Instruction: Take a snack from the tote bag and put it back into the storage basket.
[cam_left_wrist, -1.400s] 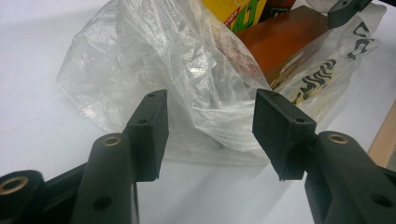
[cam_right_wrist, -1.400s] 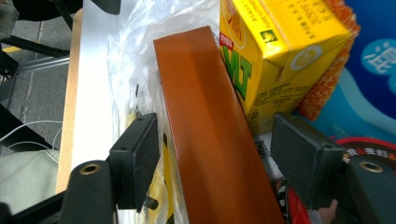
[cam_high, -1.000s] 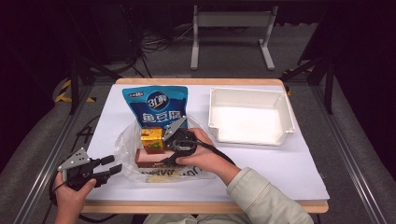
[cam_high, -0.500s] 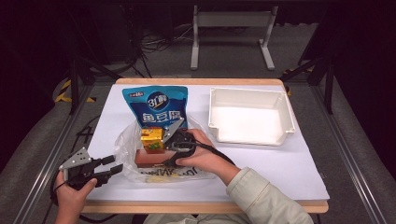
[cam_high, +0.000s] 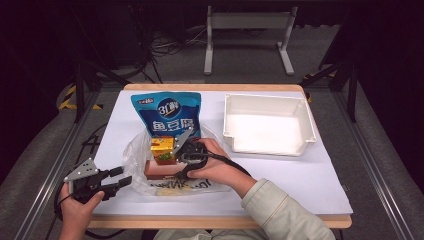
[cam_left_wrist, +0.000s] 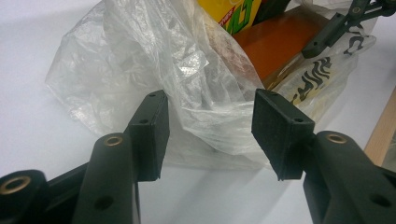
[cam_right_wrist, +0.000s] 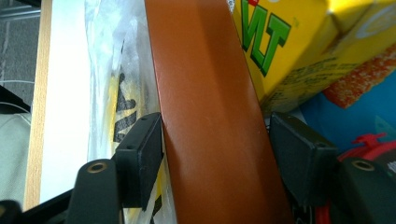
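Progress early: your right gripper (cam_right_wrist: 217, 154) straddles the brown box (cam_right_wrist: 210, 116) inside the plastic bag (cam_high: 135, 155), jaws spread either side, not yet clamped. Left gripper (cam_left_wrist: 208, 135) hangs spread just beside the bag. White bin (cam_high: 310, 142) holds nothing; unloading all remains

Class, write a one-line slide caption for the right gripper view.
Right tool straddles a brown box beside a yellow carton in a plastic bag.

A brown box (cam_right_wrist: 210, 121) lies beside a yellow carton (cam_right_wrist: 299, 42) with green lettering, near a blue pouch (cam_high: 167, 112).
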